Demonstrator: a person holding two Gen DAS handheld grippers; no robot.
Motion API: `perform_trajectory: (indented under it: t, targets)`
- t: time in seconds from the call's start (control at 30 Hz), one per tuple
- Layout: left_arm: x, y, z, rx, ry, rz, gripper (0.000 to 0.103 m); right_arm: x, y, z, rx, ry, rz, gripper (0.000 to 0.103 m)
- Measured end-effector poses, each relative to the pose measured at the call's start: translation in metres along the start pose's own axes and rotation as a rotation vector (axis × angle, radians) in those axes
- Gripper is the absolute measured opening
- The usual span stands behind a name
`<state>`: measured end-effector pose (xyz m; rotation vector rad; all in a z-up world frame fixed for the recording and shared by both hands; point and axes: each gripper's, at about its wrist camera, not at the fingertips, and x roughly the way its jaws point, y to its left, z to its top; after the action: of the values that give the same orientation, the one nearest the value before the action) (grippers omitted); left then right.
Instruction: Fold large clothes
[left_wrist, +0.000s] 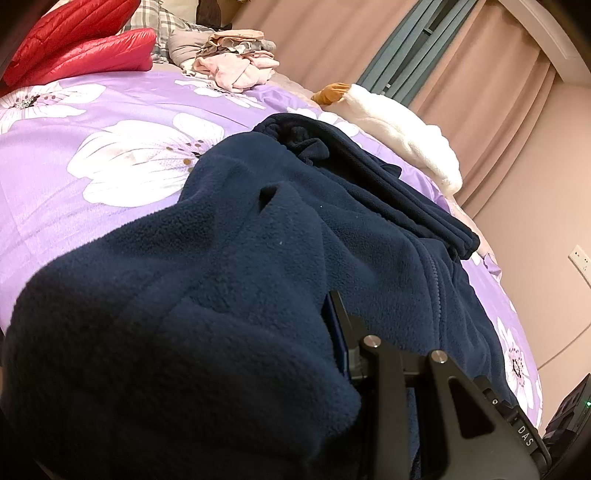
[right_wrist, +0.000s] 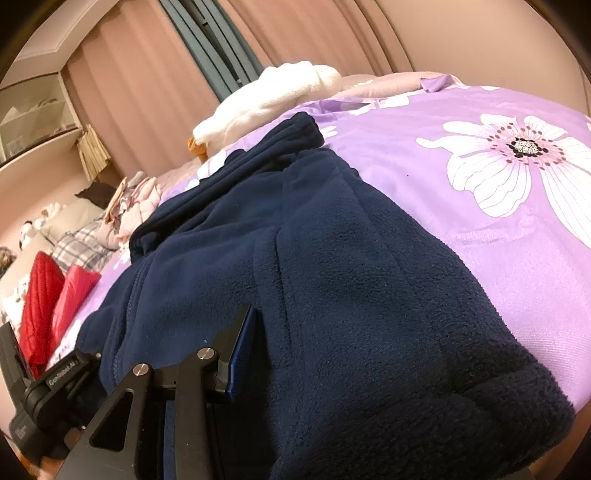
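Observation:
A navy fleece jacket (left_wrist: 258, 258) with a front zip lies on the purple flowered bed cover (left_wrist: 92, 206), its near end lifted toward both cameras. My left gripper (left_wrist: 314, 317) is shut on a thick fold of that fleece. Only its right finger (left_wrist: 341, 328) shows; the cloth drapes over and hides the other. In the right wrist view the same jacket (right_wrist: 332, 258) fills the middle, and my right gripper (right_wrist: 280, 328) is shut on its near edge. Its left finger (right_wrist: 242, 339) shows and the fleece covers the other. A folded sleeve (left_wrist: 388, 184) lies across the jacket's far part.
Red down jackets (left_wrist: 81, 48) lie at the far left by a plaid pillow (left_wrist: 162, 22). A pile of pink clothes (left_wrist: 240, 66) and a white fleece garment (left_wrist: 399, 129) sit at the bed's far side. Pink curtains (left_wrist: 461, 74) and a wall (left_wrist: 535, 221) stand beyond.

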<state>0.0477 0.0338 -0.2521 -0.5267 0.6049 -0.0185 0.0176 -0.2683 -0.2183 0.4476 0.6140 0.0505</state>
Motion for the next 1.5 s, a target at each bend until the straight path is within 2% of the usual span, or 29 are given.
perform_trajectory:
  t: [1.5]
  targets:
    - [-0.0003, -0.0044, -0.0039, 0.035, -0.031, 0.006, 0.036, -0.0005, 0.0009, -0.0017, -0.021, -0.013, 0.005, 0.038]
